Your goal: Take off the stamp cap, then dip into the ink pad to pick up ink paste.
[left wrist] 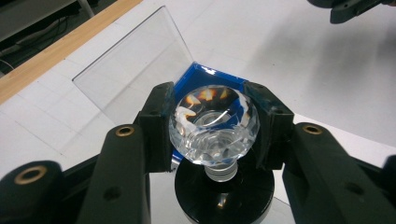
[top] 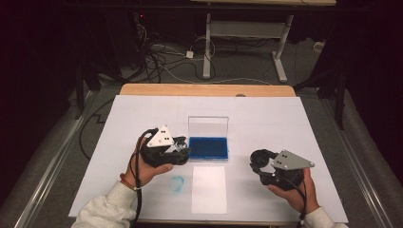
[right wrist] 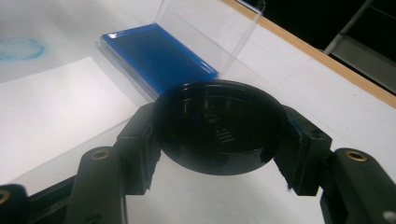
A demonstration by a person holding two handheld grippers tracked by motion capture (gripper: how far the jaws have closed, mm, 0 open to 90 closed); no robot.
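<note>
Clear glass stamp (left wrist: pixel 213 125) sits clamped between the jaws of the left gripper (left wrist: pixel 212 128), just over the blue ink pad (top: pixel 208 148) in its open case; the right gripper (right wrist: pixel 219 128) is closed on a black round cap (right wrist: pixel 219 126), well apart above the white table (top: pixel 285 118).

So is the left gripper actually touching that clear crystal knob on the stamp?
Touching. In the left gripper view, both jaws of the left gripper press against the sides of the crystal knob, with no gap on either side.
</note>
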